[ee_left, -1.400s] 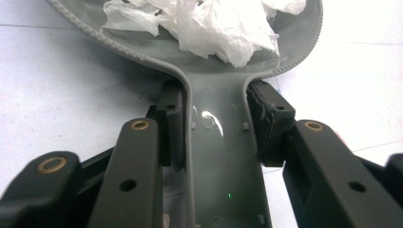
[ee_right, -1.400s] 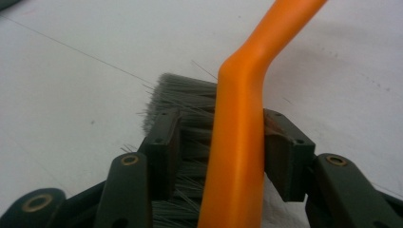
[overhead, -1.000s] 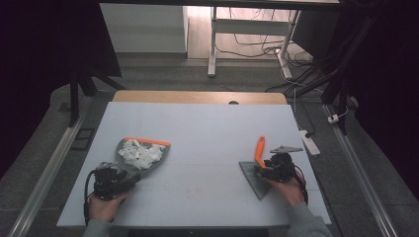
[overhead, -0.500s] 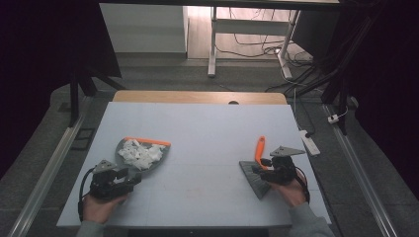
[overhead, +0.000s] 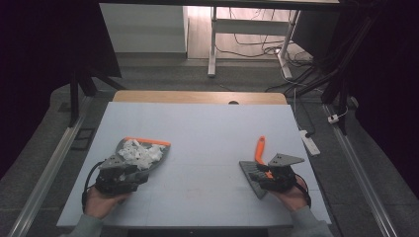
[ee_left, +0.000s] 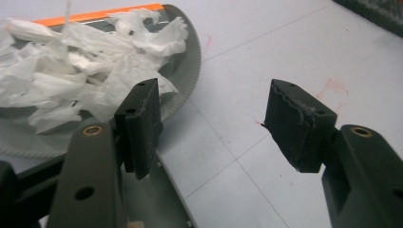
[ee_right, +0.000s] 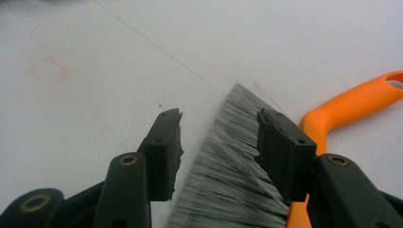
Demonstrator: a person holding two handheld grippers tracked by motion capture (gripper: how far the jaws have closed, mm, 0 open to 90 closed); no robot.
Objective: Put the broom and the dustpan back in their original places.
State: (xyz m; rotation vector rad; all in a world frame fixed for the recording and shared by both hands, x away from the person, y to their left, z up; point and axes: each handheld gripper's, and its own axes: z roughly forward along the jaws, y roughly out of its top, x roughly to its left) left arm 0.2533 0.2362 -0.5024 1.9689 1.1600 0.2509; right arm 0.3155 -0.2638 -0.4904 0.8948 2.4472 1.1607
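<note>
**Brush lies flat at the table's right**

The brush (ee_right: 228, 180) lies between your right gripper's (ee_right: 218, 142) jaws, which have just been narrowing without gripping it. Your left gripper (ee_left: 214, 118) gapes empty beside the dustpan (overhead: 160, 154) holding crumpled paper (overhead: 141, 152), on the table (overhead: 207, 128).

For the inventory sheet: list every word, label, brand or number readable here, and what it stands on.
No readable text anywhere.
Dustpan with paper scraps: no label.
Brush: no brand on its orange handle.
Table: faint red marks, no letters or numbers.
</note>
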